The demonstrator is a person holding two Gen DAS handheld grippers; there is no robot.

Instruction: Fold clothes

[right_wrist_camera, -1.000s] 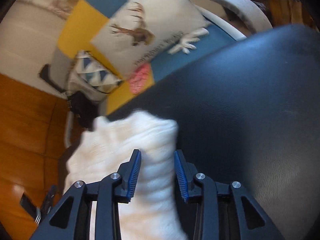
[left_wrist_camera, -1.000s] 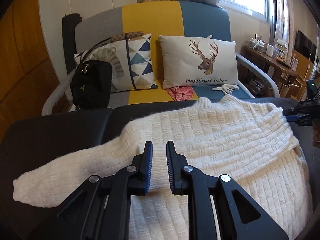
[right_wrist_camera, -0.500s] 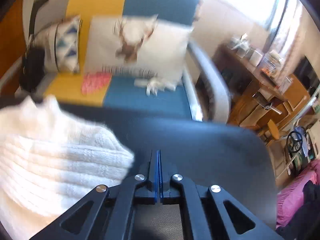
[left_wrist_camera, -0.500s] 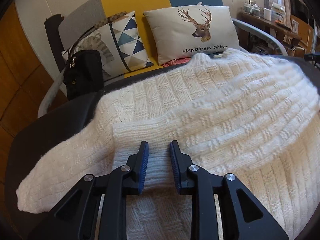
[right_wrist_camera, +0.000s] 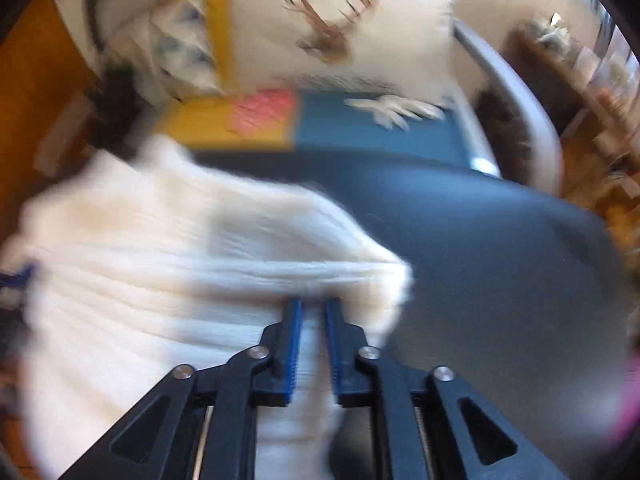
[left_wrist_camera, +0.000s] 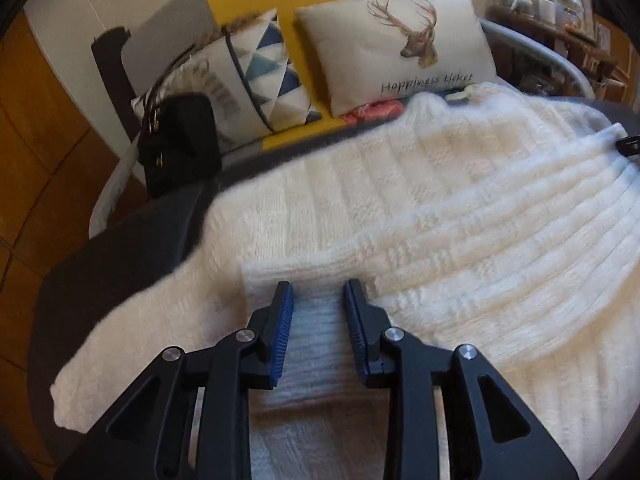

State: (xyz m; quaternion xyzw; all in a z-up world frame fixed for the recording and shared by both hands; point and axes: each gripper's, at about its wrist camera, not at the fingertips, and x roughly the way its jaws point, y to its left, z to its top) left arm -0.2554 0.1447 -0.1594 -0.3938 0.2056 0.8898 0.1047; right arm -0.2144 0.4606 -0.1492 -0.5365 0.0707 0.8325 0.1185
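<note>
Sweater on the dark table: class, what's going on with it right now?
A person with a gripper in each hand is folding a white knit sweater spread on a dark table. The left gripper has a fold of knit between its jaws, which are opening. The right gripper sits at the sweater's other edge with knit between its nearly shut jaws, which are opening a little; that view is blurred. A sofa with cushions stands behind. The fold isn't finished.
</note>
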